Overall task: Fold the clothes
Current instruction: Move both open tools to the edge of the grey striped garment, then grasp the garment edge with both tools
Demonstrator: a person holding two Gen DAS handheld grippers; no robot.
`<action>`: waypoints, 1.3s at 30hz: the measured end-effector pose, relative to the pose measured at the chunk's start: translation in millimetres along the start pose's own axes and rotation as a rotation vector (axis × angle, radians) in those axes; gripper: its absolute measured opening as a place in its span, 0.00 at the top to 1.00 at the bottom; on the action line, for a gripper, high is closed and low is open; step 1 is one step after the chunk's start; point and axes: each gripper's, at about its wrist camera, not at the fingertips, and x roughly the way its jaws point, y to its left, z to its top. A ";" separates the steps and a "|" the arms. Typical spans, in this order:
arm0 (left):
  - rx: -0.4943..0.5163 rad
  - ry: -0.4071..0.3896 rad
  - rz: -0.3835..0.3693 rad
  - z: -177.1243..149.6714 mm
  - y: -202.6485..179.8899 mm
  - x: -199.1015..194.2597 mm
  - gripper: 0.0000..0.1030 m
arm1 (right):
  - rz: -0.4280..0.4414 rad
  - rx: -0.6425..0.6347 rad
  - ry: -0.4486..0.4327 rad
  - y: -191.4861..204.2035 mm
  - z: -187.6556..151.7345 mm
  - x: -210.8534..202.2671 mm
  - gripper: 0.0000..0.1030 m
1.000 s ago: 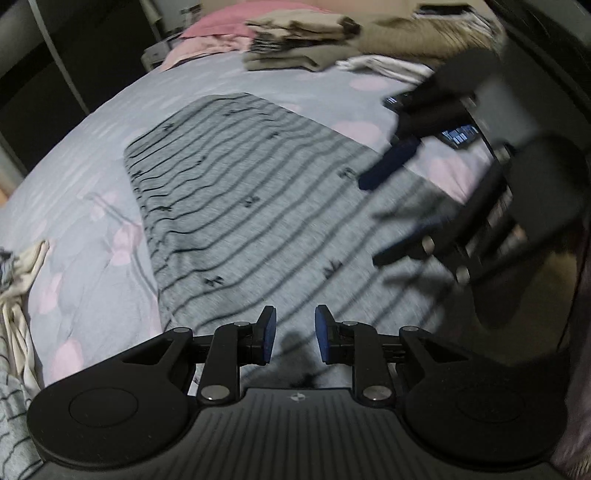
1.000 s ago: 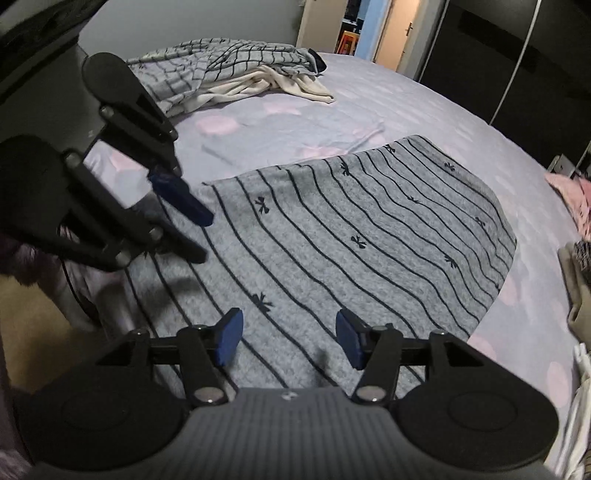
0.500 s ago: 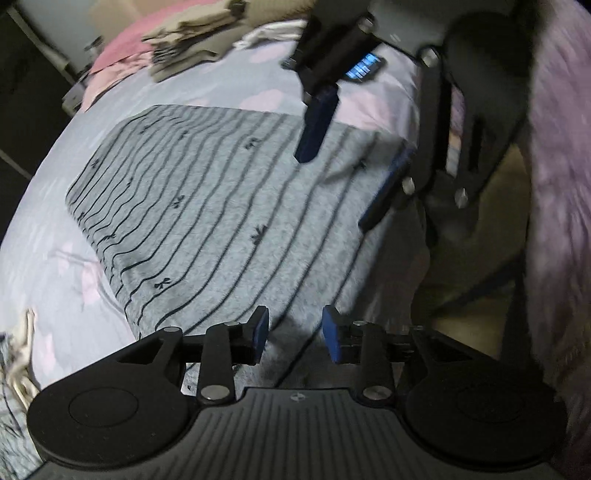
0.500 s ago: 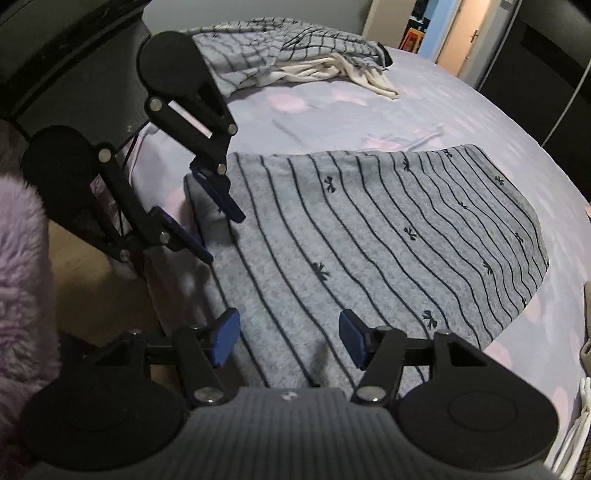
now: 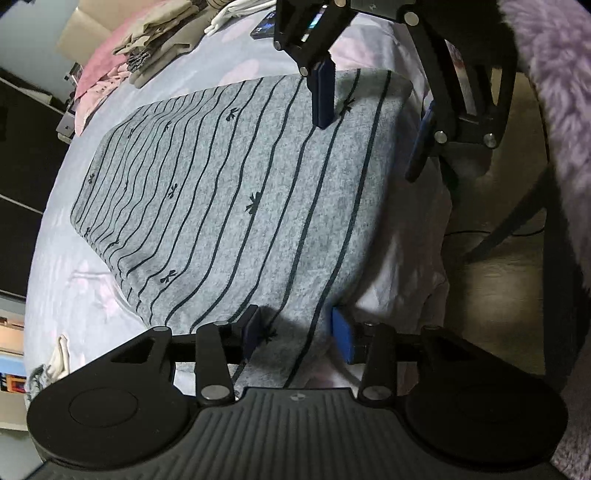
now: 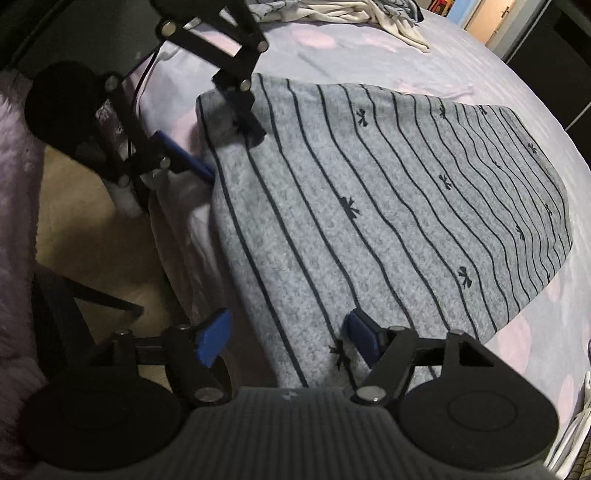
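A grey garment [image 5: 229, 184] with thin dark stripes and small bows lies flat on the lilac bed sheet [image 5: 55, 258], one edge along the bed's side. My left gripper [image 5: 295, 332] hovers low over one end of that edge, jaws opening. One pad sits above the cloth and the other over the bed's side, and neither presses. My right gripper [image 6: 288, 336] straddles the same edge at the other end, jaws opening wider, with cloth under one pad only. Each view shows the other gripper: the right gripper [image 5: 371, 122] and the left gripper [image 6: 218, 140].
A stack of folded clothes [image 5: 159, 37] and a pink garment [image 5: 99, 74] lie at the bed's far end beside a phone [image 5: 266, 26]. Unfolded clothes [image 6: 351, 11] are heaped at the other end. Bare floor [image 6: 92, 221] and a fluffy purple sleeve [image 5: 554, 74] are beside the bed.
Both grippers have sunk toward the garment's edge at the bed's side and rolled. Their jaws stand wider apart than before. The garment has not moved.
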 end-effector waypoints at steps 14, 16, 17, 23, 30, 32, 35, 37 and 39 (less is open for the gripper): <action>0.038 -0.003 0.033 -2.6 -9.0 -4.7 0.59 | -0.091 -0.040 0.005 1.1 -3.2 -1.9 0.47; 0.055 -0.002 0.030 -3.1 -11.6 -4.7 0.57 | -0.098 -0.048 0.007 2.1 -4.1 -2.4 0.47; 0.064 -0.002 0.028 -3.4 -13.0 -4.7 0.54 | -0.100 -0.054 0.009 2.8 -4.6 -2.4 0.44; 0.163 0.051 0.095 -13.4 -20.8 1.1 0.50 | -0.155 -0.090 0.050 6.5 -10.1 2.4 0.38; 0.265 0.049 0.148 -17.2 -34.0 8.0 0.45 | -0.204 -0.143 0.067 10.3 -15.0 8.6 0.41; 0.266 0.048 0.150 -17.4 -33.2 9.0 0.44 | -0.209 -0.146 0.063 10.9 -15.4 7.1 0.46; 0.249 0.053 0.145 -15.7 -29.5 8.8 0.47 | -0.218 -0.147 0.054 11.4 -16.0 4.1 0.53; 0.232 0.059 0.142 -13.6 -26.8 7.6 0.57 | -0.226 -0.147 0.044 11.5 -15.2 1.4 0.62; 0.230 0.058 0.150 -12.2 -25.3 6.2 0.70 | -0.234 -0.147 0.035 12.0 -13.2 -2.0 0.70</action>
